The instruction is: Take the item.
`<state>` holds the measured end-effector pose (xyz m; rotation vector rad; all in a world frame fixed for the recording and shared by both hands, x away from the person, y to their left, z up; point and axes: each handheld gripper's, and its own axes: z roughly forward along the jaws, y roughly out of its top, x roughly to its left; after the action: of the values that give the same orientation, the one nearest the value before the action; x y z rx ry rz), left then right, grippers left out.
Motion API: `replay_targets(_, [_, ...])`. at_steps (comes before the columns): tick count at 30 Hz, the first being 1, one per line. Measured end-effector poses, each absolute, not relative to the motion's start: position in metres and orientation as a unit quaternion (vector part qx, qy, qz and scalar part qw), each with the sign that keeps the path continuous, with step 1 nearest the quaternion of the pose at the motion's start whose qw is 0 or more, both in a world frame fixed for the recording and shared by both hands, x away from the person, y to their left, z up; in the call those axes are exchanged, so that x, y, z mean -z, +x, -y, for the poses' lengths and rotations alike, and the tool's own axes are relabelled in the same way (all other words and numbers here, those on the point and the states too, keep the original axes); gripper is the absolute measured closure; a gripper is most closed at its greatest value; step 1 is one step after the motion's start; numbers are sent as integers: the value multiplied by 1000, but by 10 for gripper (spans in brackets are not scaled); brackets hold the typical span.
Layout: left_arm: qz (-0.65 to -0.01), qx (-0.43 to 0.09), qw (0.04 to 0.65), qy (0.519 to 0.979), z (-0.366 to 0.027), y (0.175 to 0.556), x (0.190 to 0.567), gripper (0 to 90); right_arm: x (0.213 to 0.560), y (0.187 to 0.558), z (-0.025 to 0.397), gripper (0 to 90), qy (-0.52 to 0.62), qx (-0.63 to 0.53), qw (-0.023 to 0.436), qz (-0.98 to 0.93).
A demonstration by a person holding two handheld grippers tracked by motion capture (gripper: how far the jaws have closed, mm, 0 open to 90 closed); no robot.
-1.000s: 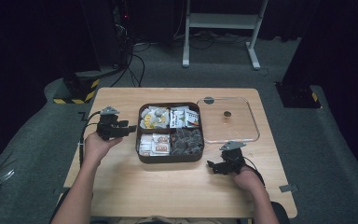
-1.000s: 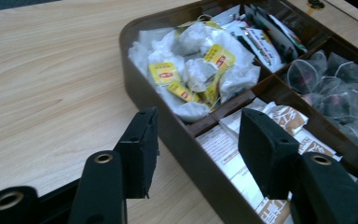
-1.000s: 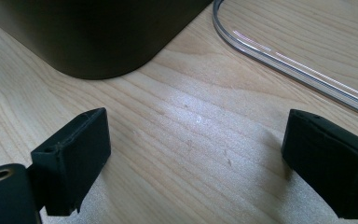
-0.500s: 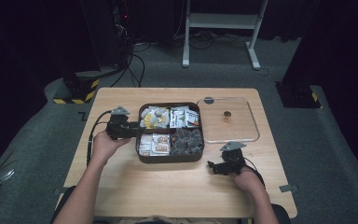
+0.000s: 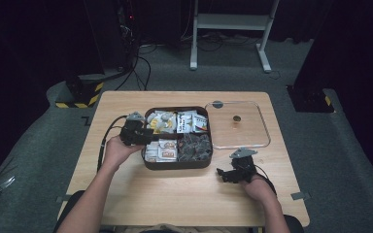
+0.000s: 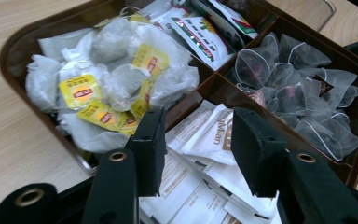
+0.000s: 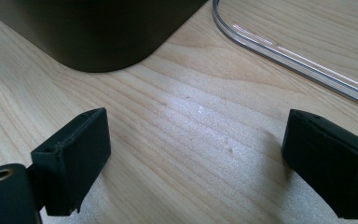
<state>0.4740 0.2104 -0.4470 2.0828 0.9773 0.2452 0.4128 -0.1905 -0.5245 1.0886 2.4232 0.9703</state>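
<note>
Left tool (image 6: 193, 154): sitting at the box's left rim in the high view (image 5: 135, 132), jaws part-open and holding nothing, hovering over the white sachets (image 6: 205, 140).
Change: since the earlier frames the left tool is advancing from the tabletop (image 5: 126, 204) onto the box; the right tool is staying put.
Box (image 5: 175, 164): dark brown, rounded corners, four compartments, lying mid-tabletop.
Contents: the left gripper view is showing crinkled paper teabags with yellow tags (image 6: 107, 79), printed foil packets (image 6: 200, 37), sheer pyramid bags (image 6: 298, 88); from above these are blurring into patches.
Lid (image 5: 238, 125): clear, flat, rounded, lying just right of the box.
Right tool (image 5: 235, 171): resting on pale wood grain, jaws wide and empty (image 7: 196, 168).
</note>
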Motion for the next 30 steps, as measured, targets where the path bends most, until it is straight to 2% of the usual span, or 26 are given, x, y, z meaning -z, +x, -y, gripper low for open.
replay_targets(19, [-368,-61,372,850,-185,486,465,581,524,409,191,79,385,-338,157,-844])
replay_targets(30, [-352,-62,337,871,-173,492,472,590,525,407,191,79,387,-338,159,-843])
